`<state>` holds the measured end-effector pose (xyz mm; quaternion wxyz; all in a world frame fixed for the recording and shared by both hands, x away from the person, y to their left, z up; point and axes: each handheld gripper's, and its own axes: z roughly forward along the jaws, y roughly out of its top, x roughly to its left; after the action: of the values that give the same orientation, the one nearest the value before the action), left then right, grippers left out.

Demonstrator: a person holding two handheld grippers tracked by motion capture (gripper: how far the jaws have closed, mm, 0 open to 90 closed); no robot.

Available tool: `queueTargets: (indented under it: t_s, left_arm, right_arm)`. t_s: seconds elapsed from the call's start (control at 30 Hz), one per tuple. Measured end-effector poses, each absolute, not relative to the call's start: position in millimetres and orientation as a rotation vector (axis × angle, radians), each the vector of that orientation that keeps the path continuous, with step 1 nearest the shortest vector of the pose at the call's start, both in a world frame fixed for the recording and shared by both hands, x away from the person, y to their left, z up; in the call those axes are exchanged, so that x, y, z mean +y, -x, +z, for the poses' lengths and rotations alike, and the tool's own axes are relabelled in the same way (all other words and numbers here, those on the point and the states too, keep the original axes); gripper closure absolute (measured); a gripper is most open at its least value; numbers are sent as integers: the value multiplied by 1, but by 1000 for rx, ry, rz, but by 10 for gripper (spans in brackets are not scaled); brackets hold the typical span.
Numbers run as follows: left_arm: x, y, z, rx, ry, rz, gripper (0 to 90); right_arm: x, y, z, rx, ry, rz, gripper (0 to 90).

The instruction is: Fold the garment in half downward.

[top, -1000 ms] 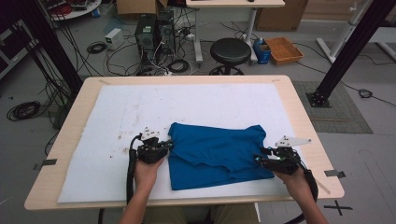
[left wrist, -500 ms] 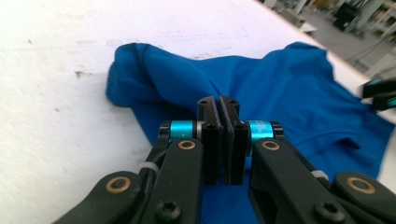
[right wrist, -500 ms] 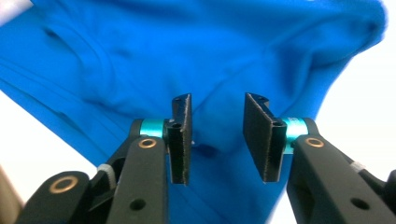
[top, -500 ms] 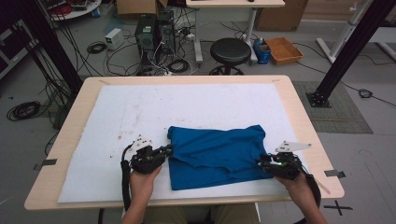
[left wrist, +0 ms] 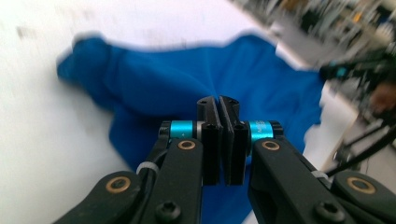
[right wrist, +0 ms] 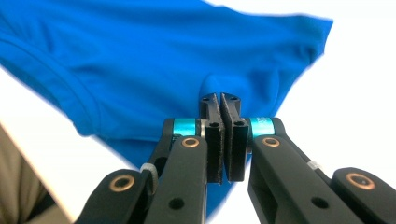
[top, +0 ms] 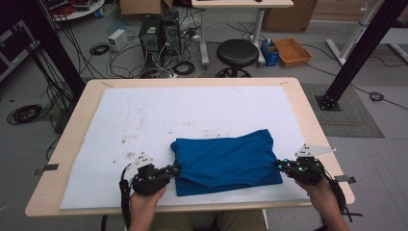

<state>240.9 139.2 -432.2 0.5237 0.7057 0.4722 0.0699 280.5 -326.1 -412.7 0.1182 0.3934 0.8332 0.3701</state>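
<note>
A folded blue cloth (top: 226,161) lies on the white mat (top: 192,110) near the table's front edge. My left gripper (top: 177,168) is at its left edge. In the left gripper view the jaws (left wrist: 218,100) are shut, with the cloth (left wrist: 154,84) puckering into their tips. My right gripper (top: 278,164) is at the cloth's right edge. Its jaws (right wrist: 219,98) have just been closing and now pinch a small bulge of the cloth (right wrist: 140,56). The right gripper (left wrist: 345,70) also appears blurred in the left gripper view.
The mat covers most of the wooden table (top: 72,139), with faint stains left of centre. Beyond the far edge are a black stool (top: 236,50), computer towers (top: 161,31), floor cables and an orange tray (top: 292,50). A black post (top: 356,53) rises at the right.
My left hand has drawn back toward the near edge, taking the cloth's left edge with it. The right gripper has shifted slightly right and toward the near edge at the cloth's right edge.
</note>
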Motion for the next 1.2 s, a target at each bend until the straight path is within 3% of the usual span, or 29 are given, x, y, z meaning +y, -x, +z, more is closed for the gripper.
queueTargets:
  t_s: [0.07,0.13,0.17,0.3,0.4,0.57,0.6,0.67,0.7,0.73,0.77,1.0,1.2]
  left_arm:
    - [138,-243,-439,1140,-1734,194,844]
    - [140,-249,-441,1163,-1711,219,589]
    - [142,-253,-438,1165,-1690,240,525]
    - [146,-290,-426,1216,-1666,340,448]
    - [147,-329,-427,1290,-1659,330,431]
    - [141,-370,-444,1343,-1751,264,405]
    - [139,-373,-447,1349,-1778,260,447]
    - [138,-374,-450,1350,-1803,306,624]
    - [139,-374,-451,1359,-1794,265,792]
    - [140,-375,-452,1361,-1789,261,868]
    - [141,-375,-451,1361,-1785,271,877]
    - [152,-379,-443,1349,-1604,327,883]
    - [135,-391,-437,1328,-1618,323,882]
  right_arm:
    - [-325,-281,-420,2524,-1195,1004,872]
    - [-324,-284,-426,2541,-1224,997,718]
    - [-325,-285,-425,2516,-1236,1025,681]
    - [-331,-297,-416,2294,-1283,1153,395]
    - [-332,-320,-418,2152,-1341,1160,334]
    - [-321,-376,-429,2142,-1422,1086,375]
    - [-319,-386,-432,2151,-1427,1076,408]
    - [-315,-401,-439,2180,-1442,1051,515]
    - [-312,-406,-443,2224,-1432,1047,627]
    - [-309,-407,-446,2245,-1395,1007,705]
    - [-308,-405,-446,2237,-1360,1000,871]
    - [-323,-391,-441,2138,-1383,1068,882]
    - [-327,-392,-438,2016,-1435,1028,881]
